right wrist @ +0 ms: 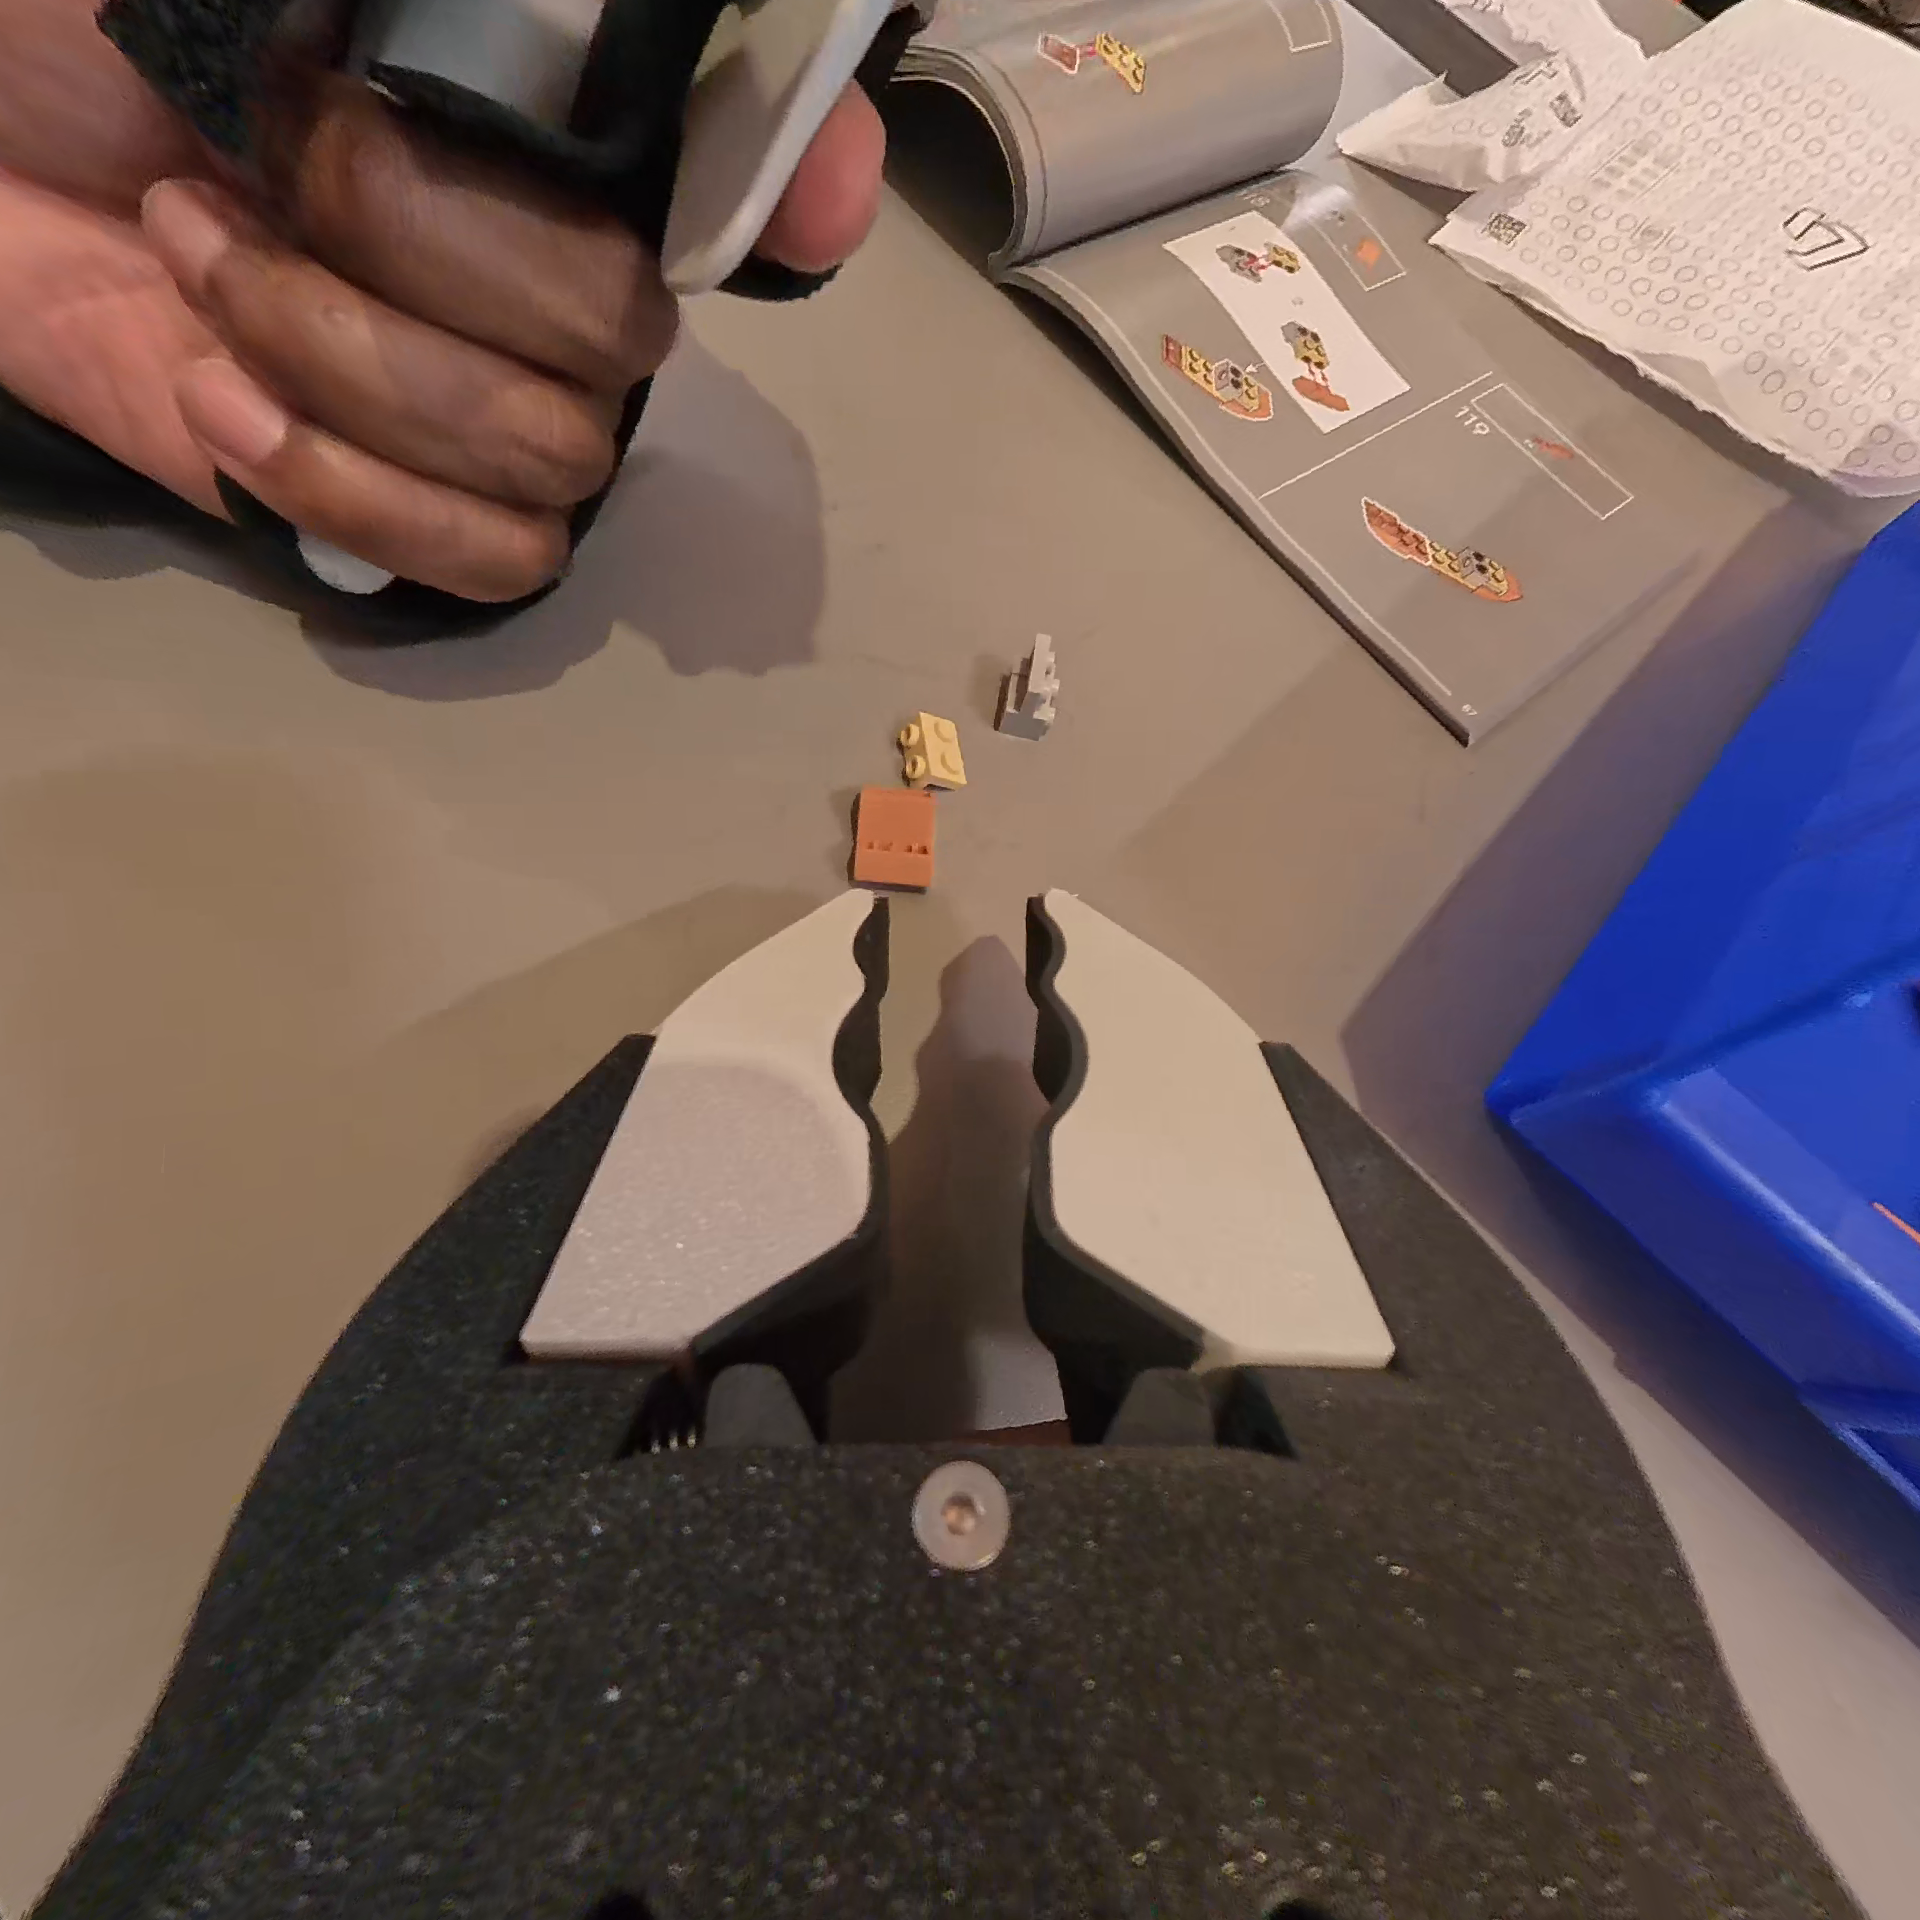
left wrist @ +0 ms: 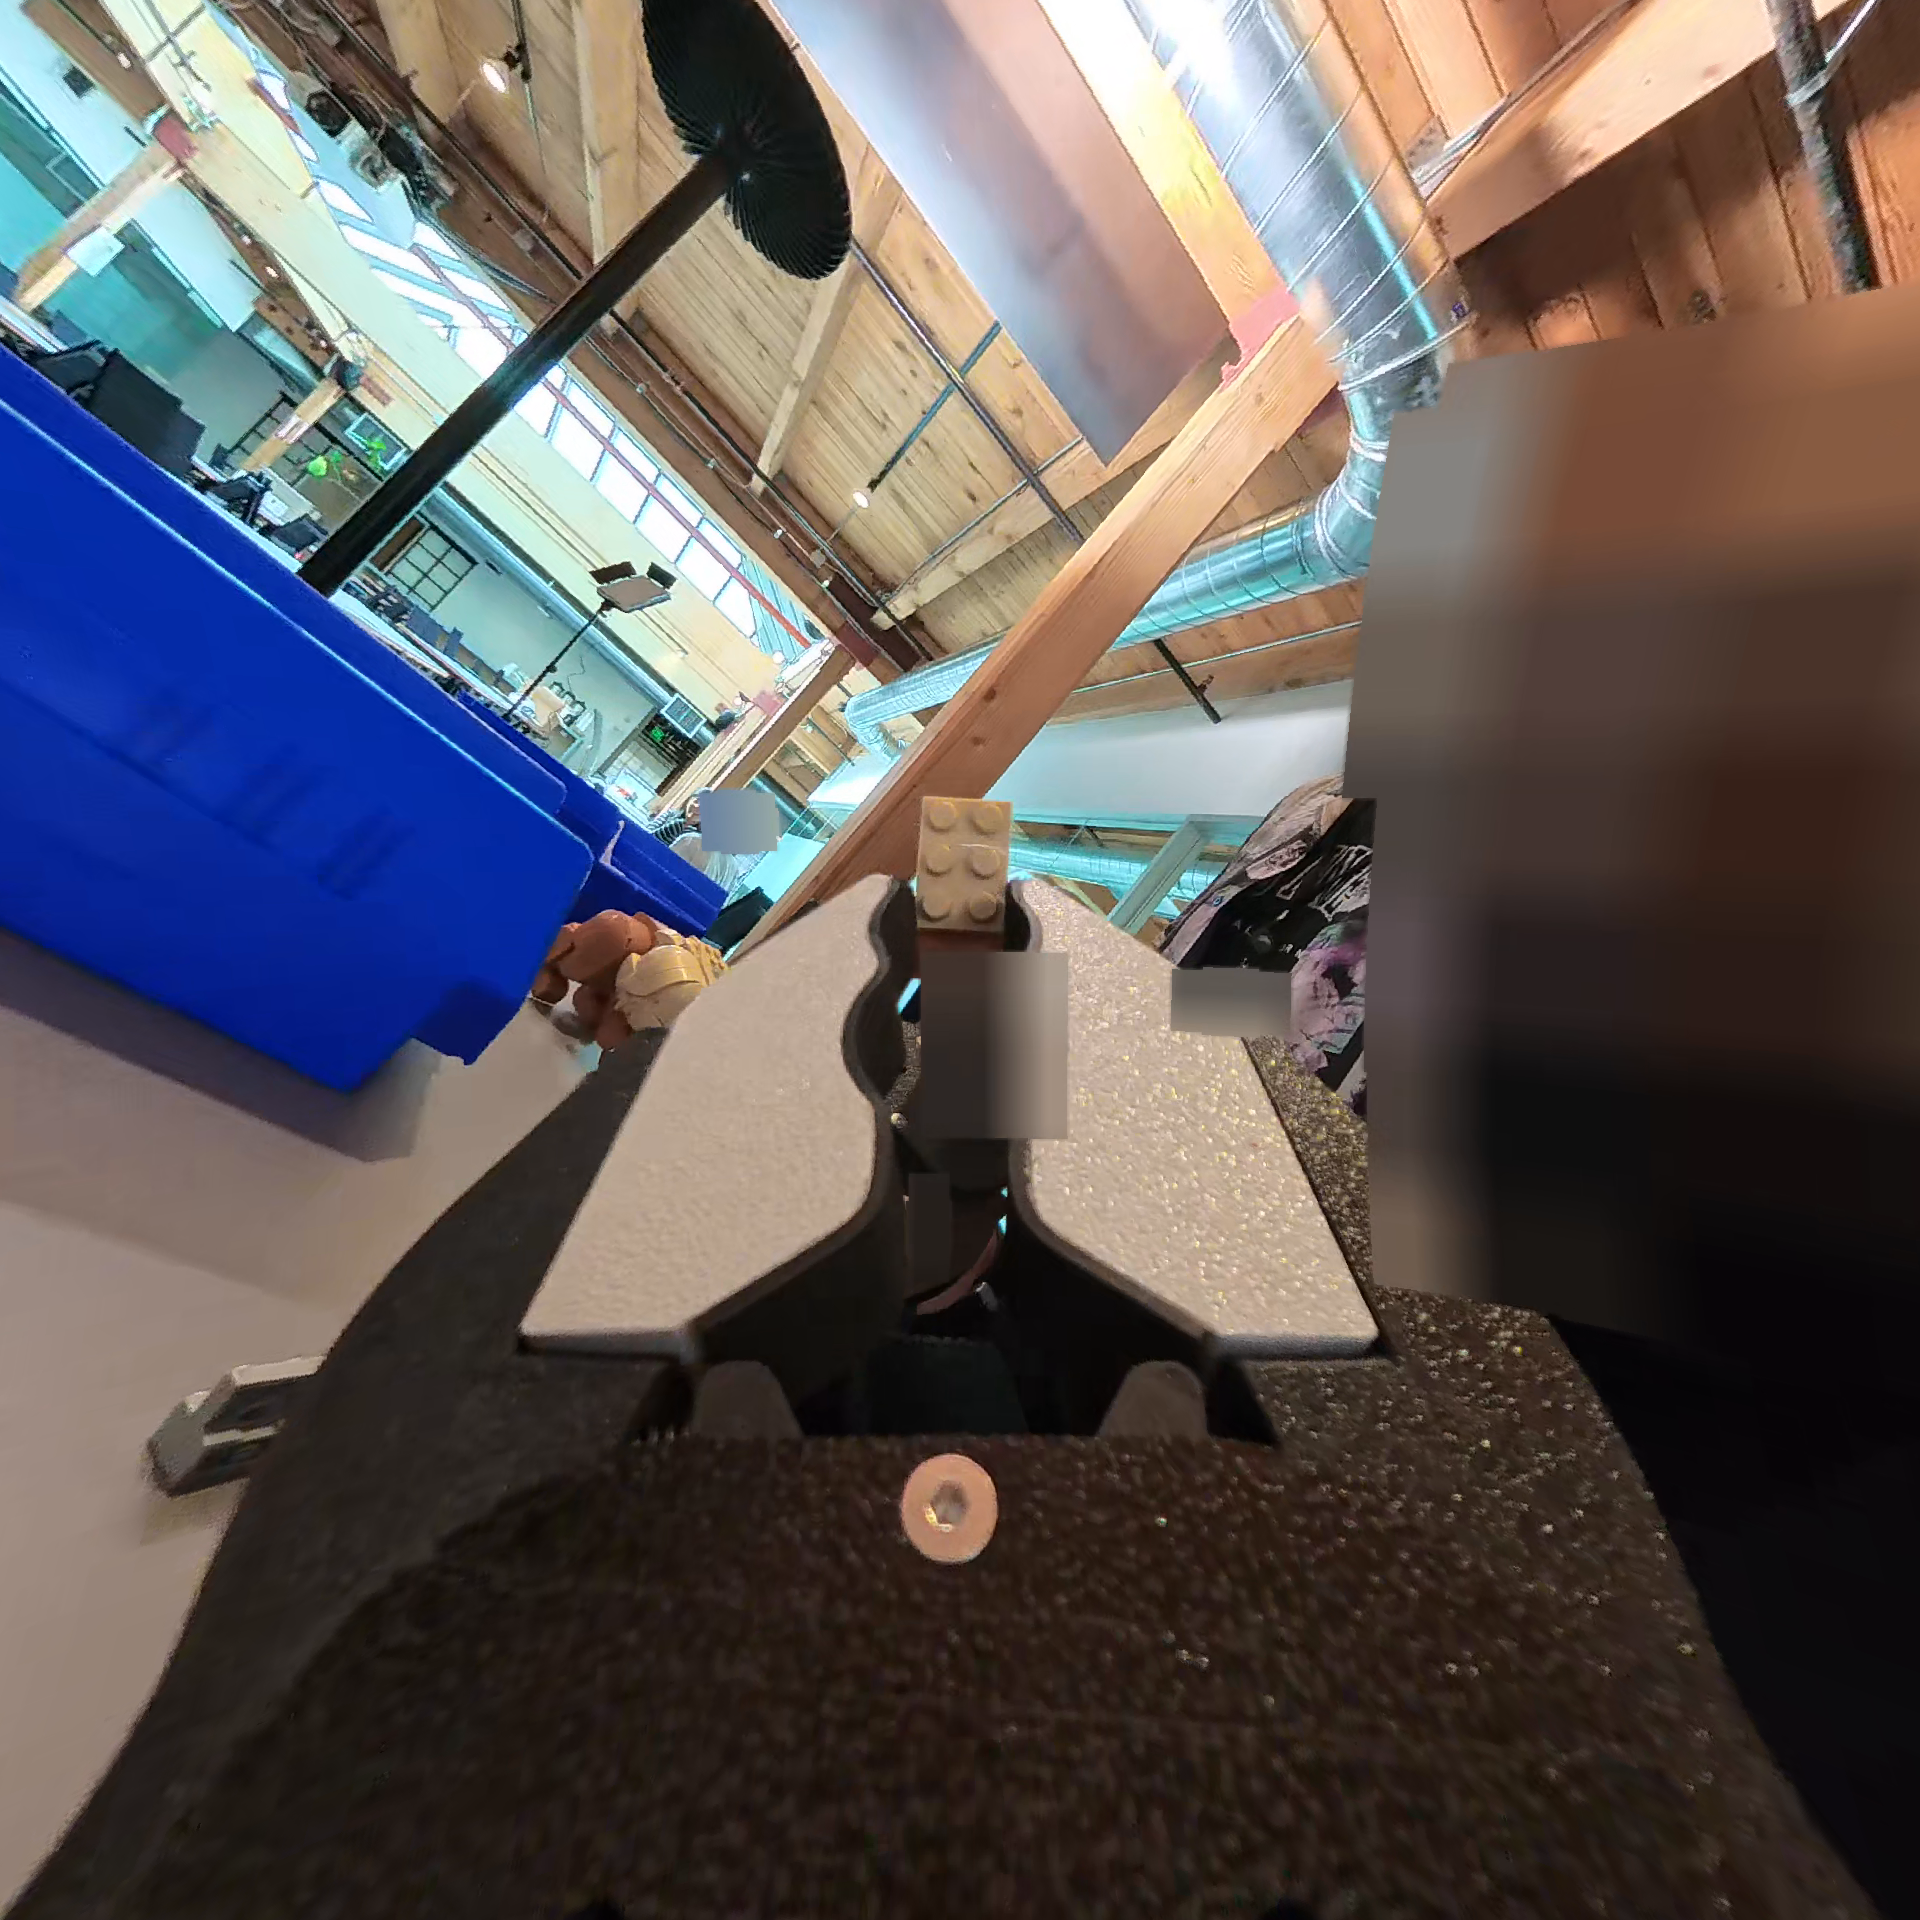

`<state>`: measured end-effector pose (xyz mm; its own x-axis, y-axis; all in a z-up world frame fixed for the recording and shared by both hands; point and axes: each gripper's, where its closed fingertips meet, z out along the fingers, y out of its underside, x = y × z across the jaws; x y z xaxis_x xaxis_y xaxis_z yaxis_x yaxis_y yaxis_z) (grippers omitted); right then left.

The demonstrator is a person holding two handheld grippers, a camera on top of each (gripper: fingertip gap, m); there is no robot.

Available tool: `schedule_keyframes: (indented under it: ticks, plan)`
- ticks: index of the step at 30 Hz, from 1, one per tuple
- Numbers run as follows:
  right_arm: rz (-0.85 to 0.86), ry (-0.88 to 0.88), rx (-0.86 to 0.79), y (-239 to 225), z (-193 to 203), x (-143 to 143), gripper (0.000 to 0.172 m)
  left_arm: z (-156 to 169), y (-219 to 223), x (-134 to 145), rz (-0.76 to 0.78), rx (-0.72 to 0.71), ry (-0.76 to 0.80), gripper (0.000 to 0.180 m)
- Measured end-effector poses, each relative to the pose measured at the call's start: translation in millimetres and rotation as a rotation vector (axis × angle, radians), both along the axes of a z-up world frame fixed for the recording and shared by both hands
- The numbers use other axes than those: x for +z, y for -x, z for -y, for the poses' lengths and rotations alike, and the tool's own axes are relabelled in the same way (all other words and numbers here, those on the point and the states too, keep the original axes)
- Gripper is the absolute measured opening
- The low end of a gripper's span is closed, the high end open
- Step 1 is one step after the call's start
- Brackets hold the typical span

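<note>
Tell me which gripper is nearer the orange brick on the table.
Right. The right gripper hovers open with the orange brick just beyond its fingertips. The left gripper is lifted away, pointing upward and clamping a tan plate.

1. You've got an open instruction booklet [right wrist: 1340,416] on the desk [right wrist: 727,727], carrying small printed numbers beside its building diagrams.
2. Your crumpled white paper sheets [right wrist: 1704,239] at the far right bear printed marks and codes, too small to read.
</note>
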<state>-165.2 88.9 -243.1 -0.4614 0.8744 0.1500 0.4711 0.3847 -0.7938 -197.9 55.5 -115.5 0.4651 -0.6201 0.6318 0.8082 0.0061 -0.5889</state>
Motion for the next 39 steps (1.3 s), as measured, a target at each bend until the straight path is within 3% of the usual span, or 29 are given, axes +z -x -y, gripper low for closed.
schedule_keyframes:
  ticks: [6, 11, 19, 21, 23, 26, 31, 34, 36, 39]
  plan:
    - [-0.003, -0.004, 0.002, -0.2, 0.4, -0.1, 0.025, 5.8, -0.4, 4.0, -0.116, 0.079, -0.028, 0.016]
    - [-0.003, -0.016, 0.006, -0.3, 1.2, -0.9, 0.025, 31.6, 12.9, 30.1, -0.276, 0.349, -0.198, 0.016]
    - [-0.004, -0.026, 0.013, -0.7, 2.3, -1.8, 0.025, 37.0, 28.9, 31.2, -0.314, 0.501, -0.168, 0.016]
    - [-0.004, -0.028, 0.013, -0.7, 2.4, -1.9, 0.025, 37.7, 63.0, 19.6, -0.324, 0.735, 0.004, 0.016]
    - [-0.003, -0.027, 0.012, -0.6, 2.3, -2.1, 0.024, 51.1, 114.1, -9.9, -0.322, 1.022, 0.324, 0.016]
    - [-0.002, -0.031, 0.014, -0.6, 2.6, -2.6, 0.024, 76.1, 153.5, -35.2, -0.396, 1.133, 0.636, 0.016]
    - [-0.002, -0.039, 0.017, -0.8, 3.3, -3.3, 0.024, 134.1, 188.4, 5.3, -0.707, 1.471, 0.702, 0.016]
    - [0.001, -0.039, 0.018, -0.9, 3.4, -3.8, 0.024, 135.8, 192.8, 0.1, -0.688, 1.450, 0.742, 0.016]
    - [0.001, -0.042, 0.021, -1.1, 3.9, -4.0, 0.024, 128.9, 200.8, -29.8, -0.633, 1.352, 0.876, 0.016]
    - [-0.001, -0.044, 0.029, -1.6, 4.9, -4.1, 0.024, 120.3, 205.2, -73.9, -0.304, 1.149, 0.919, 0.016]
